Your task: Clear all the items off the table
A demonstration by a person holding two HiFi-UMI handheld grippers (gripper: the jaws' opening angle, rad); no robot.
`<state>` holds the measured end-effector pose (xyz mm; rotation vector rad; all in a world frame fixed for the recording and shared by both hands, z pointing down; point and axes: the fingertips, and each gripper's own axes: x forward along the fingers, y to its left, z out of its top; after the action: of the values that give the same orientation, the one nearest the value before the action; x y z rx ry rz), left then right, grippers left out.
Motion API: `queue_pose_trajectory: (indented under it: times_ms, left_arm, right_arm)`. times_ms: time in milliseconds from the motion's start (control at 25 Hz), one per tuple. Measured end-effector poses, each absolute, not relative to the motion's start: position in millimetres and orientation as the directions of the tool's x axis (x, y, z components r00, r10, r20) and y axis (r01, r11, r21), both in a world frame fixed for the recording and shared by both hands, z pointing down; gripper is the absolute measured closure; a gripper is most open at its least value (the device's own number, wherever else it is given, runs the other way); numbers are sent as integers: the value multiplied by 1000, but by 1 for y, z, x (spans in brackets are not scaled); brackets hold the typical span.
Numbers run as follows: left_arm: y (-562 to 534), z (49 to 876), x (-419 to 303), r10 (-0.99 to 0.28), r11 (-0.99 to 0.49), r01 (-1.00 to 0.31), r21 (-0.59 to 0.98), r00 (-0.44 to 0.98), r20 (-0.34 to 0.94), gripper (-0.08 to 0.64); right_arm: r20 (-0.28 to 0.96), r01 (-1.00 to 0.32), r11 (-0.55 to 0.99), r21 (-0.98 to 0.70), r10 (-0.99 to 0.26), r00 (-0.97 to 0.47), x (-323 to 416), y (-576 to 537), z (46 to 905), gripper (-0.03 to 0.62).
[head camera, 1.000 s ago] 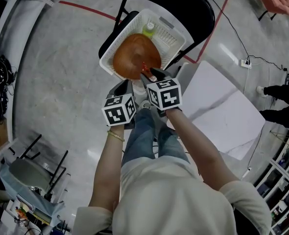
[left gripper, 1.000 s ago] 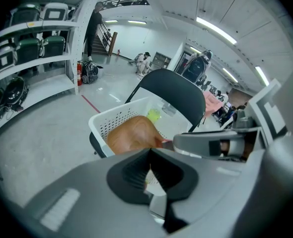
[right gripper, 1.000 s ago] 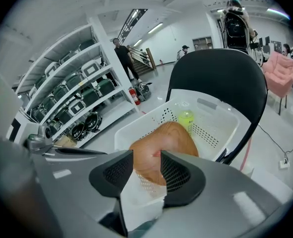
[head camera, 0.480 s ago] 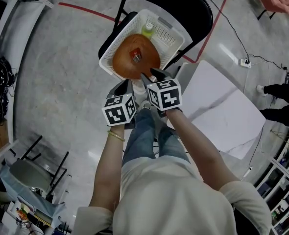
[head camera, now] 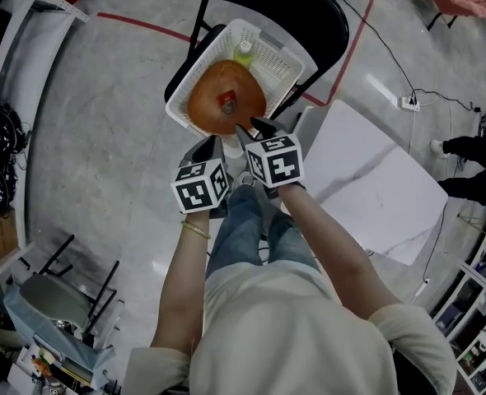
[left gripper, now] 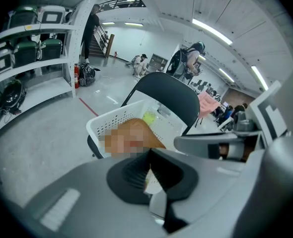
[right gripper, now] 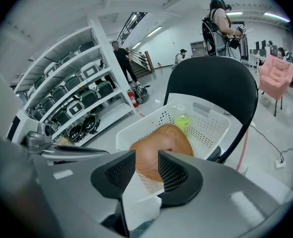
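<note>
Small red item (head camera: 226,101) now inside brown bowl (head camera: 203,105); right gripper (right gripper: 147,171) empty, jaws closing; left gripper (left gripper: 149,170) jaws together.

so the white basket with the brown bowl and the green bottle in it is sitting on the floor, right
Not quite. The basket is not on the floor: it sits on the seat of the black chair, as the head view shows. The brown bowl and the green bottle are in it, as you said.
</note>
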<state>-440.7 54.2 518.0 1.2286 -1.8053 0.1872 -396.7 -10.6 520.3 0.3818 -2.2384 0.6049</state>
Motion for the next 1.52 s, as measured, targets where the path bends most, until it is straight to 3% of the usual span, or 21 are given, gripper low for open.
queue_pose_trajectory:
  times_ms: [200,480,1080,1520]
  left_arm:
    - [52,511,-434,-672,470,-810,351,-71,737,551]
    - [45,498,-420,-690,415,-838,356,-35,723,551]
    - [22,467,-371,-700,185,-920,347,125,703,551]
    - [-8,460,-291,-674,-7,-935,355,266,689,551]
  right_arm:
    - [745,-468,835,-291,-109,-658,-389,-12,513,474]
    - [742,-516,816,-262,-172,-648,-369,-18,501,592]
    - [740,-685,691,-230,-333,-584,-288,-30,477,592]
    - [723,-810,545,-218,-467,-509,-188,-40,459,592]
